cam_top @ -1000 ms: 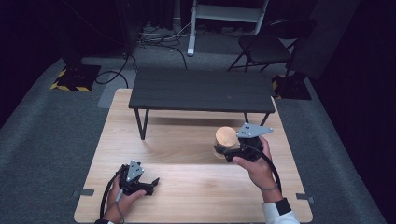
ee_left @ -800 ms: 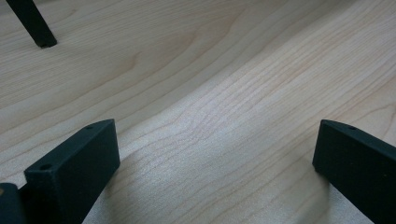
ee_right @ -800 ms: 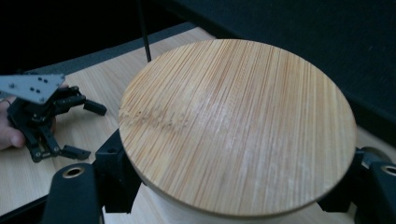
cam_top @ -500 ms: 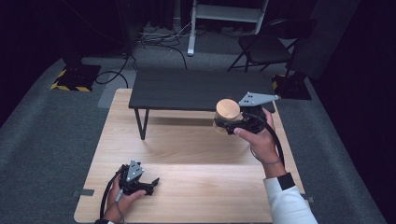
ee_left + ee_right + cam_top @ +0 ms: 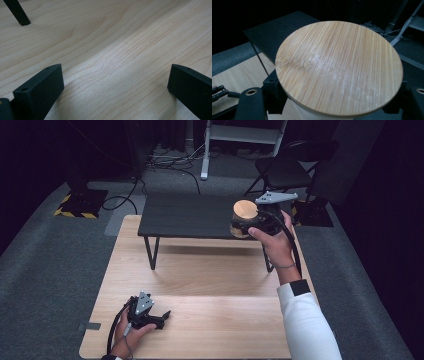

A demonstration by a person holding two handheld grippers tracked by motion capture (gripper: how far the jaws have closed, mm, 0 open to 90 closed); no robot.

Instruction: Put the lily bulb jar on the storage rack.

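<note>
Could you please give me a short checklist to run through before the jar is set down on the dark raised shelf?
1. Grip: the right gripper has its jaws closed on the jar below the bamboo lid: ok.
2. Lid seated flat on the jar: ok.
3. Landing spot: the dark shelf looks bare beside the jar: ok.
4. Jar base clear of the shelf's edge: cannot tell, the base is hidden.
5. Left gripper out of the way, low over the wooden table, jaws open and empty: ok.
</note>
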